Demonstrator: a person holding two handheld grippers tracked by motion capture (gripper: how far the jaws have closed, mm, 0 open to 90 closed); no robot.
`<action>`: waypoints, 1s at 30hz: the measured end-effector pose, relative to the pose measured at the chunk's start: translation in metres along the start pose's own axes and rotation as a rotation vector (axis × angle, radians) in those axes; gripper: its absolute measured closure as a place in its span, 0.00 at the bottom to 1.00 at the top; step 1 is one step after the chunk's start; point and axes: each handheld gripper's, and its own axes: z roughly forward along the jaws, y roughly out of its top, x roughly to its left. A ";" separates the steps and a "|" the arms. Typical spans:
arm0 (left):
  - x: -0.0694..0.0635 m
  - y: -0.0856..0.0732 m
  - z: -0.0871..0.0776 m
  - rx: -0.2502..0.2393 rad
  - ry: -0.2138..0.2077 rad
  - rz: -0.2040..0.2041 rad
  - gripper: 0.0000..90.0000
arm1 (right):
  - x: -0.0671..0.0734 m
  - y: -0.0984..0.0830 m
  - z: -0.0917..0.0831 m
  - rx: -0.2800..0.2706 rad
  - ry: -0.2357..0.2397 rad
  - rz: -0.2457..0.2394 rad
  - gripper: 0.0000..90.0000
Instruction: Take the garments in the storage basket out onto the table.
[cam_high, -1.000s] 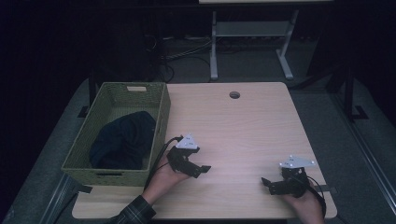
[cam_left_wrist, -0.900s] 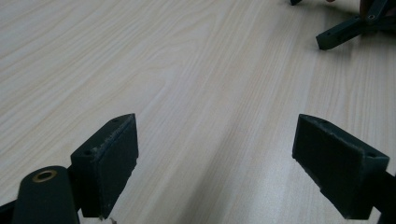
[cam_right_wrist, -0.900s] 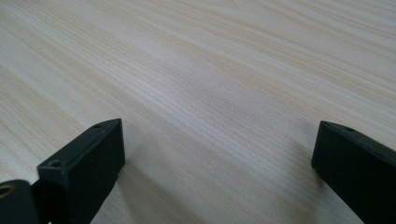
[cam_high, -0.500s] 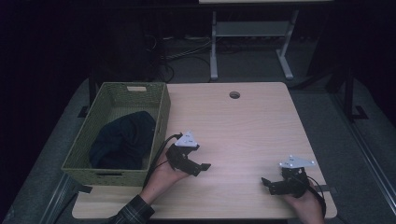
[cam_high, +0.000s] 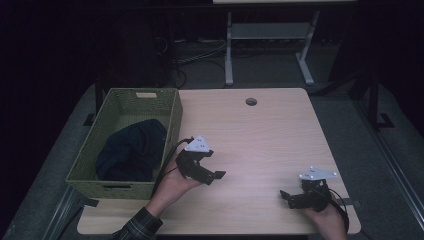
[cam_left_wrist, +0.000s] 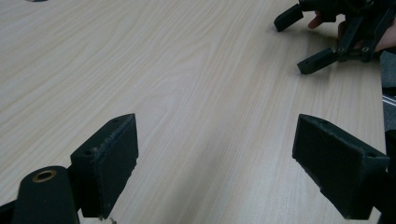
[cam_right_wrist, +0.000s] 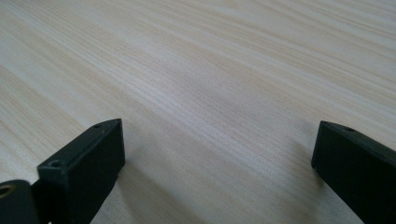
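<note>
My left gripper (cam_high: 214, 176) hovers over the light wooden table (cam_high: 260, 135) just right of a green woven basket (cam_high: 173, 125), its jaws pointing right. It is open, with nothing between the pads (cam_left_wrist: 112, 163). My right gripper (cam_high: 287, 197) rests low near the table's front right corner, jaws pointing left. It is open too, with only bare wood between its pads (cam_right_wrist: 88, 163). The left gripper view also catches the right gripper (cam_left_wrist: 299, 42) farther off at the top right. A dark blue cloth (cam_high: 130, 150) lies bunched inside the basket.
The basket stands along the table's left edge. A round cable hole (cam_high: 251, 101) sits near the far edge. Beyond the table are a white frame's legs (cam_high: 230, 55) and cables on a dark floor.
My left gripper has shifted slightly upward and away from the front edge. The right gripper has stayed put.
</note>
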 end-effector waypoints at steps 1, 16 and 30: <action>0.000 0.001 -0.001 -0.001 -0.004 0.001 0.16 | 0.000 0.000 0.000 0.000 0.000 0.000 0.03; 0.005 0.017 -0.017 -0.001 -0.015 0.016 0.16 | 0.000 0.000 0.000 -0.001 -0.001 -0.002 0.03; 0.014 0.024 -0.029 0.001 -0.031 0.019 0.16 | 0.000 0.000 0.000 -0.002 -0.002 -0.001 0.03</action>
